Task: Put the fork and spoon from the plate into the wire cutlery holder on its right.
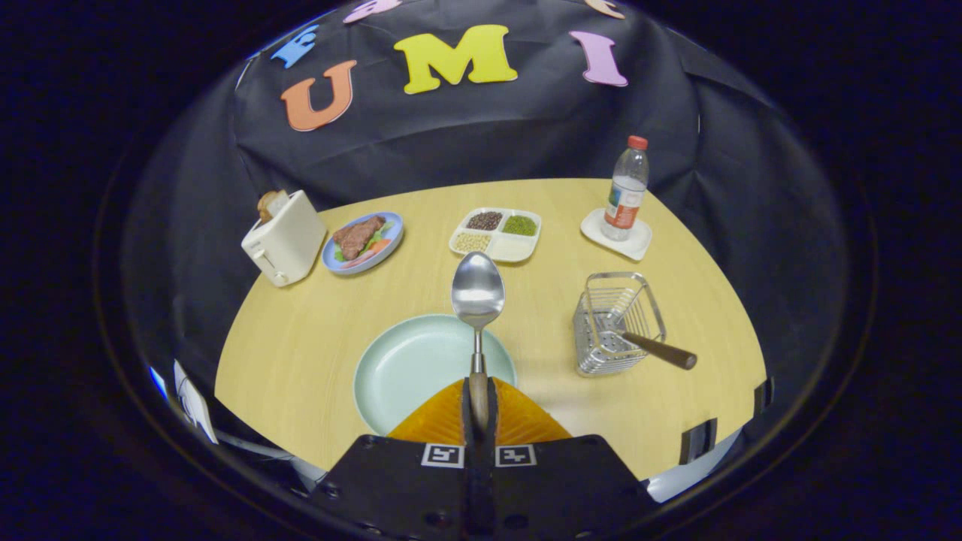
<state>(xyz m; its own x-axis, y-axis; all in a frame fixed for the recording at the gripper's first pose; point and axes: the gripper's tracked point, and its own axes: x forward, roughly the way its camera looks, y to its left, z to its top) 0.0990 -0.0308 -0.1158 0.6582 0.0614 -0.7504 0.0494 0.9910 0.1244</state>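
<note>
Presently held: the gripper (479, 406), at the lower centre of the frame, has its two fingers closed tight on the handle of the spoon (477, 297), one finger pressing each side. Spoon: metal bowl, dark handle, standing up out of the fingers with the bowl uppermost, at the centre of the frame. Plate (409, 368): pale green, round, lying just beyond the fingers and slightly left of them, lower centre; the spoon's stem crosses over its right rim in this view; whether the spoon is clear of the plate cannot be told for certain. Wire cutlery holder (616, 323): metal, rectangular, on the table to the right of the plate, centre right of the frame. Fork (660, 350): only its brown handle is plainly seen, leaning out over the holder's right rim, with the head down inside the holder. Table (301, 338): light wood. Divided tray (496, 234): white, with dark, green and pale grains in its compartments, beyond the spoon bowl, upper centre. Blue plate (363, 242): carries meat and vegetables, upper left of centre. Toaster (284, 239): cream, with bread in the slot, just left of the blue plate. Water bottle (625, 191): red cap, upright on a white coaster (616, 237), upper right.
</note>
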